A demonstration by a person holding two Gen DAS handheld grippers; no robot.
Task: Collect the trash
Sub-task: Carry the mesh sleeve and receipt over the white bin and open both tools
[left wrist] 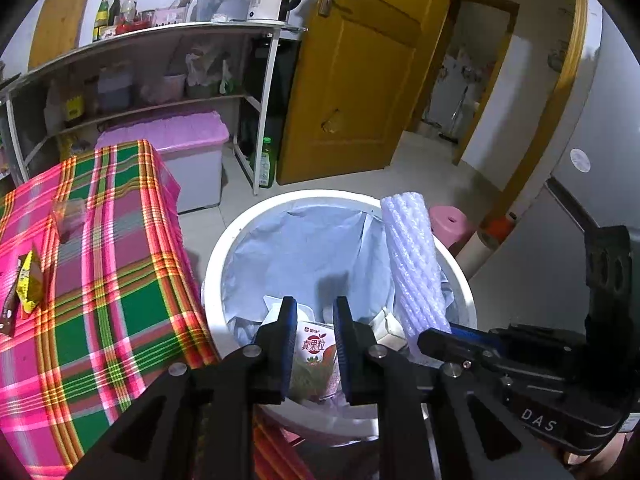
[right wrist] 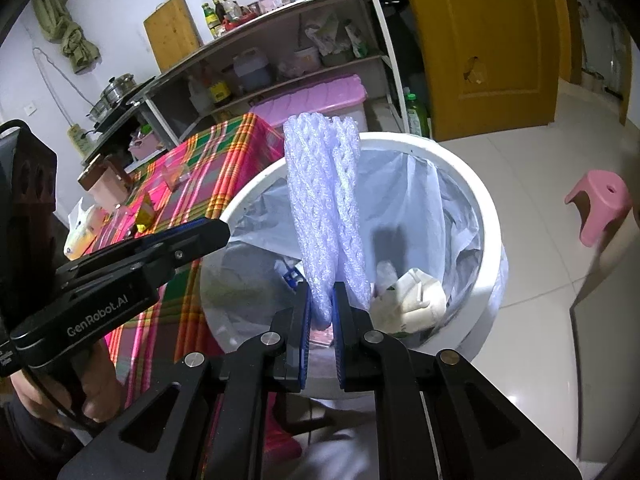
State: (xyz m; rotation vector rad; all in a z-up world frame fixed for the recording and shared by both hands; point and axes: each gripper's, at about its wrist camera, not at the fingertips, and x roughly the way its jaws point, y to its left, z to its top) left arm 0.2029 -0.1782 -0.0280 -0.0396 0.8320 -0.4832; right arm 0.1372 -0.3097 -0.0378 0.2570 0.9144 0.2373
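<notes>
Over a white trash bin [left wrist: 218, 256] with a pale plastic liner, my left gripper [left wrist: 315, 320] is shut on a white drink carton [left wrist: 314, 354] with red print. My right gripper [right wrist: 323, 292] is shut on the lower end of a white foam net sleeve [right wrist: 320, 200], which stands up above the bin's rim [right wrist: 486, 208]. In the left wrist view the foam sleeve [left wrist: 412, 264] rises at the right, with the right gripper [left wrist: 430, 342] below it. The left gripper [right wrist: 218, 232] shows side-on in the right wrist view. Crumpled white packaging [right wrist: 416, 300] lies inside the bin.
A table with a pink and green plaid cloth [left wrist: 112, 264] stands left of the bin, with a yellow wrapper [left wrist: 30, 284] and a clear cup [left wrist: 68, 212] on it. Behind are a pink-lidded storage box [left wrist: 192, 136], shelves and a yellow door [left wrist: 360, 80]. A pink stool [right wrist: 600, 204] sits on the tiled floor.
</notes>
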